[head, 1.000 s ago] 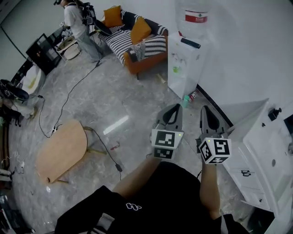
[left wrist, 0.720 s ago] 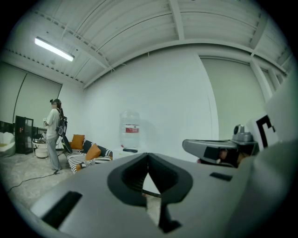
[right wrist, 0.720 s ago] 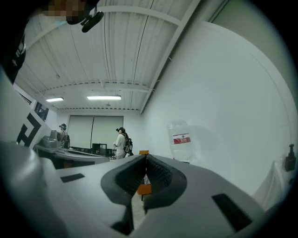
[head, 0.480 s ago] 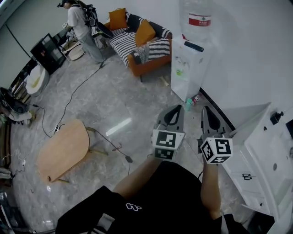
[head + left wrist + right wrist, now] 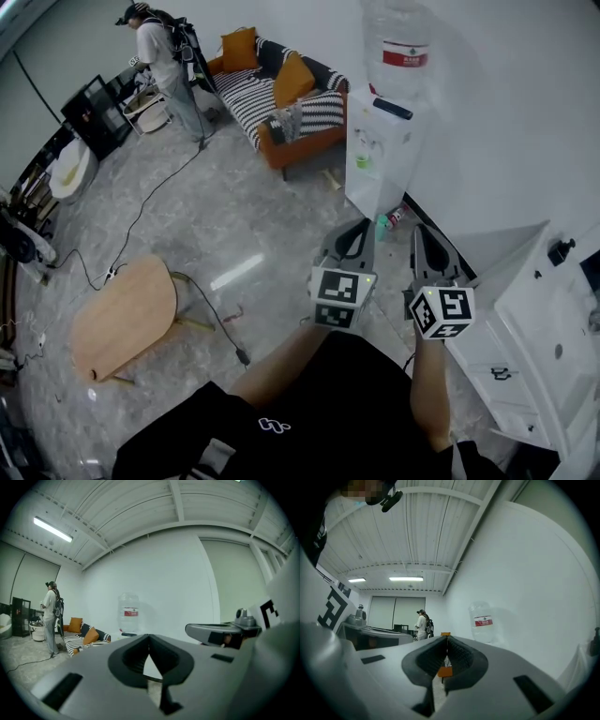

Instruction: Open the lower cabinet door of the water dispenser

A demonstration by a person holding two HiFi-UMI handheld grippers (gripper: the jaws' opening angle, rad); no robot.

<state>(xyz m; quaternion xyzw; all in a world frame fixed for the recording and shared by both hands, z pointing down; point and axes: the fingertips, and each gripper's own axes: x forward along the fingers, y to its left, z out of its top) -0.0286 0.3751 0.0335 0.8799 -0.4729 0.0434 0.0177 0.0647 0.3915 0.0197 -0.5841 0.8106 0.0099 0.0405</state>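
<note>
The white water dispenser (image 5: 378,150) stands against the wall with a clear bottle (image 5: 398,42) on top. Its lower cabinet door (image 5: 367,187) is closed. Both grippers are held level in front of me, well short of the dispenser, touching nothing. My left gripper (image 5: 363,225) has its tips together with nothing between them. To its right, my right gripper (image 5: 418,227) is also shut and empty. The bottle (image 5: 129,613) shows above the closed tips in the left gripper view. In the right gripper view the bottle (image 5: 483,622) lies right of the jaws.
An orange sofa (image 5: 281,94) with striped cushions stands left of the dispenser, and a person (image 5: 164,61) stands beyond it. A wooden round table (image 5: 122,314) and a floor cable (image 5: 211,300) lie to my left. A white cabinet (image 5: 534,319) stands to my right. A small bottle (image 5: 395,219) lies at the dispenser's foot.
Both grippers keep their place and stay shut. Only the head view drifts a little, and the person at the back shifts slightly.
</note>
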